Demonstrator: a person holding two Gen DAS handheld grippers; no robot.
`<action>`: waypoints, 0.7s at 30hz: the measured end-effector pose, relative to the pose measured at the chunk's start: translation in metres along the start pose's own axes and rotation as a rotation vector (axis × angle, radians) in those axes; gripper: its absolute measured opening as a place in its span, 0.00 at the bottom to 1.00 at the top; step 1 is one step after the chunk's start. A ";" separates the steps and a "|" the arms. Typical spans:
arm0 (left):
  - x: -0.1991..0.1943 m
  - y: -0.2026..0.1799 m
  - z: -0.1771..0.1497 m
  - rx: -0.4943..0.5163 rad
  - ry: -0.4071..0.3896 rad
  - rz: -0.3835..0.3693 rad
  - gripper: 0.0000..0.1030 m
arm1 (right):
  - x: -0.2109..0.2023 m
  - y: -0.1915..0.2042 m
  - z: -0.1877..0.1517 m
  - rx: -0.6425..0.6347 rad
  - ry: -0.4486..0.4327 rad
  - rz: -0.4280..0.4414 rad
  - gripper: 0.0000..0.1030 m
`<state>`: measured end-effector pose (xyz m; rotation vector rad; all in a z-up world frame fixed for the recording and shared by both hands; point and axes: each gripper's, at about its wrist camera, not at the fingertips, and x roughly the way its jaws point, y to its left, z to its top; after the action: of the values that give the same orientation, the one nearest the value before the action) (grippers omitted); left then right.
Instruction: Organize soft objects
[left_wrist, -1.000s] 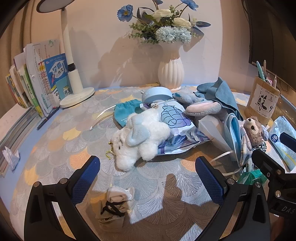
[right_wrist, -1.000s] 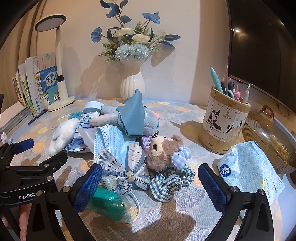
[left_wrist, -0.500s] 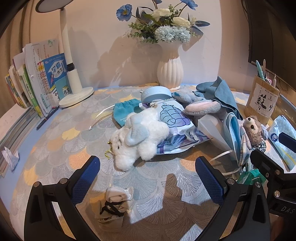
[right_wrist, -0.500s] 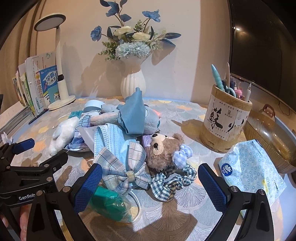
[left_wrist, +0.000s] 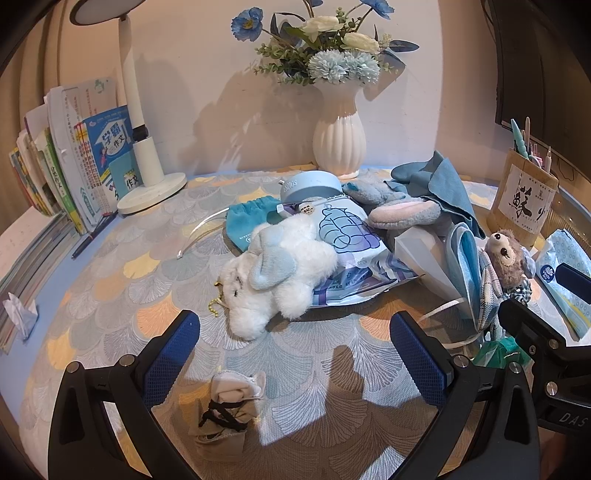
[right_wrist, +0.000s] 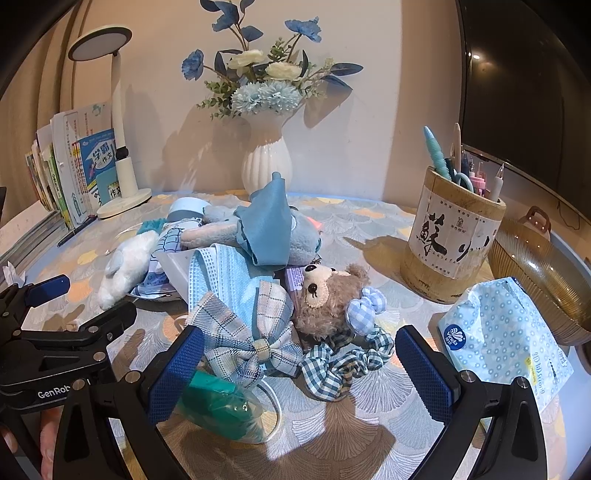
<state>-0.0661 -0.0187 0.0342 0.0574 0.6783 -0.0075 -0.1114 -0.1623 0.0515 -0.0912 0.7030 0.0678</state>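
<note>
**Operator:** Nothing of note has moved since the earlier frames: both views shift by a hair only, and every item lies where it lay. Report finger state.

**Me:** Left gripper (left_wrist: 295, 354) has its jaws spread wide, nothing between them. Right gripper (right_wrist: 299, 365) likewise: wide apart, holding nothing, hovering just short of the pile.

**Operator:** Nearest items?

**Me:** Left view: a small beige pouch (left_wrist: 227, 413) with a black cord sits on the tablecloth (left_wrist: 110, 295) just ahead of my left fingers. Beyond it, the white plush dog (left_wrist: 280, 269) lies on its side, partly over a printed plastic packet (left_wrist: 347, 240).

Right view: a green bundle in clear wrap (right_wrist: 218, 410) touches my left pad. Next come the plaid bow (right_wrist: 247, 325), the checked scrunchie (right_wrist: 343, 362) and the small brown bear (right_wrist: 325, 299), all touching. Behind them: a blue face mask (right_wrist: 218, 273), then a blue cloth (right_wrist: 269, 221) draped over a grey plush (right_wrist: 303, 240).

**Operator:** Handling?

**Me:** My judgement: all light, compressible, non-fragile. Fabric will slump and trail, so grip at the bulk. Take the bow at its centre knot, the bear across the head, the dog across the torso. The packet and the wrap look slippery.

**Operator:** Far field?

**Me:** Pen holder (right_wrist: 450, 243), tissue pack (right_wrist: 506, 336), vase (right_wrist: 266, 166), lamp (left_wrist: 147, 177), books (left_wrist: 74, 162). Leave untouched.
</note>
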 end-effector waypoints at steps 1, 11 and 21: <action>0.000 0.000 0.000 0.000 0.000 0.000 1.00 | 0.001 -0.001 0.000 0.000 0.000 0.000 1.00; 0.000 -0.001 0.001 0.000 0.002 0.001 1.00 | 0.001 -0.001 0.001 0.002 0.004 0.000 1.00; -0.014 0.027 -0.001 -0.108 0.038 -0.117 1.00 | -0.022 -0.012 -0.002 0.062 -0.106 -0.042 1.00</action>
<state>-0.0769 0.0079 0.0433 -0.0864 0.7179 -0.0823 -0.1280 -0.1750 0.0650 -0.0422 0.5965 0.0108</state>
